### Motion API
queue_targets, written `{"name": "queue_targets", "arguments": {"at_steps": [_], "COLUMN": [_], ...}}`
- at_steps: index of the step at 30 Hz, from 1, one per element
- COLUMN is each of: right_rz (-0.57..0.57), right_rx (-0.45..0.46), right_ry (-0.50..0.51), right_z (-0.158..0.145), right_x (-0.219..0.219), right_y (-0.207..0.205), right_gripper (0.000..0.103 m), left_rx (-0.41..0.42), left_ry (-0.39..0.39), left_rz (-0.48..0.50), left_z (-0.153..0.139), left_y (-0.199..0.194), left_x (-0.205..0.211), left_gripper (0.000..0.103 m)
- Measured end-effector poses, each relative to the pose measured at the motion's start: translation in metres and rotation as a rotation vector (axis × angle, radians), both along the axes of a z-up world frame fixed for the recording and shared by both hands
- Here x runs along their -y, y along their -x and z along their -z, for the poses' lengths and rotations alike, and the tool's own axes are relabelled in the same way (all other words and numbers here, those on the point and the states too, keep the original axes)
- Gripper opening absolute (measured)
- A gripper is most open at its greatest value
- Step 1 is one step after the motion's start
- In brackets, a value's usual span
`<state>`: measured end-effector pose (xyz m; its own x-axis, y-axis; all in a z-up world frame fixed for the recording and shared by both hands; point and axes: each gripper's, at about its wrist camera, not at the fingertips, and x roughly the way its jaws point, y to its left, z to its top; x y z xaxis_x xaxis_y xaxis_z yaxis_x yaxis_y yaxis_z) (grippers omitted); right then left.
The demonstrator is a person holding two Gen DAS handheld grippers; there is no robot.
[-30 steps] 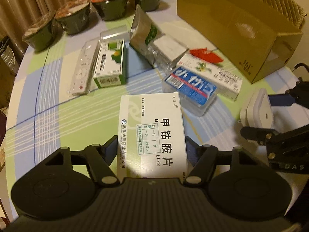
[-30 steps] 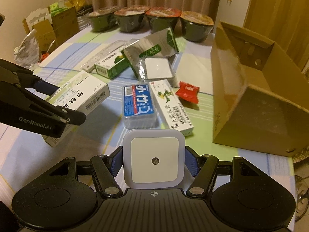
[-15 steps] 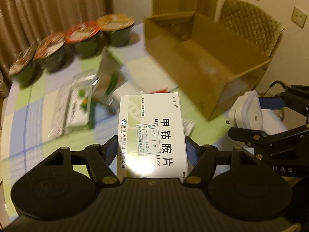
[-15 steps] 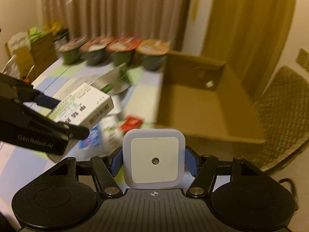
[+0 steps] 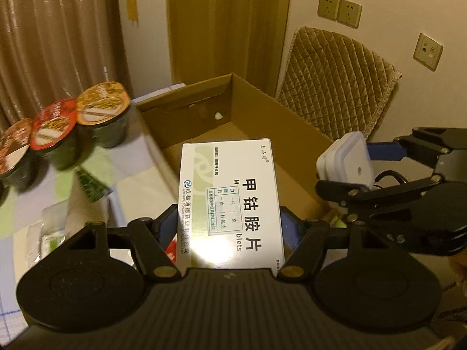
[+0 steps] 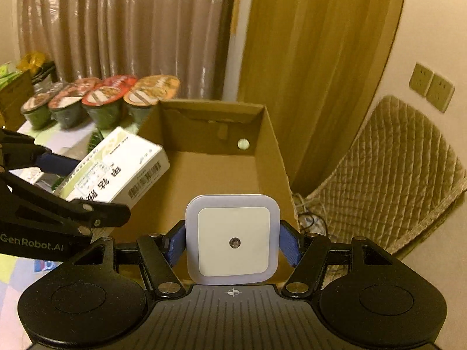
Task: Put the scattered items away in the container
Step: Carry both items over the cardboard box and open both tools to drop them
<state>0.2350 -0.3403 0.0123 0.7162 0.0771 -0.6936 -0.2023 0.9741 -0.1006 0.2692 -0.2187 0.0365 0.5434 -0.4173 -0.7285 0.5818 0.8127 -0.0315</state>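
Observation:
My left gripper (image 5: 229,227) is shut on a white and green medicine box (image 5: 229,201), held in the air over the near end of the open cardboard box (image 5: 262,99). To its right, my right gripper (image 6: 233,242) is shut on a white square night light (image 6: 233,240), also above the cardboard box (image 6: 271,145). In the left wrist view the night light (image 5: 350,164) shows between the right gripper's fingers. In the right wrist view the medicine box (image 6: 116,169) hangs at the left in the left gripper. The carton's inside looks bare.
Several sealed noodle bowls (image 5: 100,108) stand in a row at the back of the checked tablecloth (image 5: 122,169), left of the carton. Loose packets (image 5: 87,185) lie blurred on the table. A quilted chair (image 5: 335,78) stands behind the carton by the wall.
Both grippers have risen and swung to the right from the scattered items to above the cardboard box, each still carrying its item. The table items have slid out of view to the left.

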Motion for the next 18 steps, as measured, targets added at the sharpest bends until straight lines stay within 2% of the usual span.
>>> {"name": "queue_targets", "arguments": {"at_steps": [8,18], "right_rz": [0.01,-0.001], "right_rx": [-0.046,-0.077], "right_ry": [0.013,0.014], "right_z": [0.021,0.04], "right_x": [0.012,0.011], "right_y": [-0.023,-0.039], "right_gripper": [0.068,0.068], "left_rx": [-0.007,-0.017], "left_ry": [-0.028,-0.043], "left_rz": [0.022,0.048], "left_z": [0.02,0.041], "left_y": [-0.028,-0.046], "left_x": [0.026,0.037], "left_gripper": [0.067,0.068]}}
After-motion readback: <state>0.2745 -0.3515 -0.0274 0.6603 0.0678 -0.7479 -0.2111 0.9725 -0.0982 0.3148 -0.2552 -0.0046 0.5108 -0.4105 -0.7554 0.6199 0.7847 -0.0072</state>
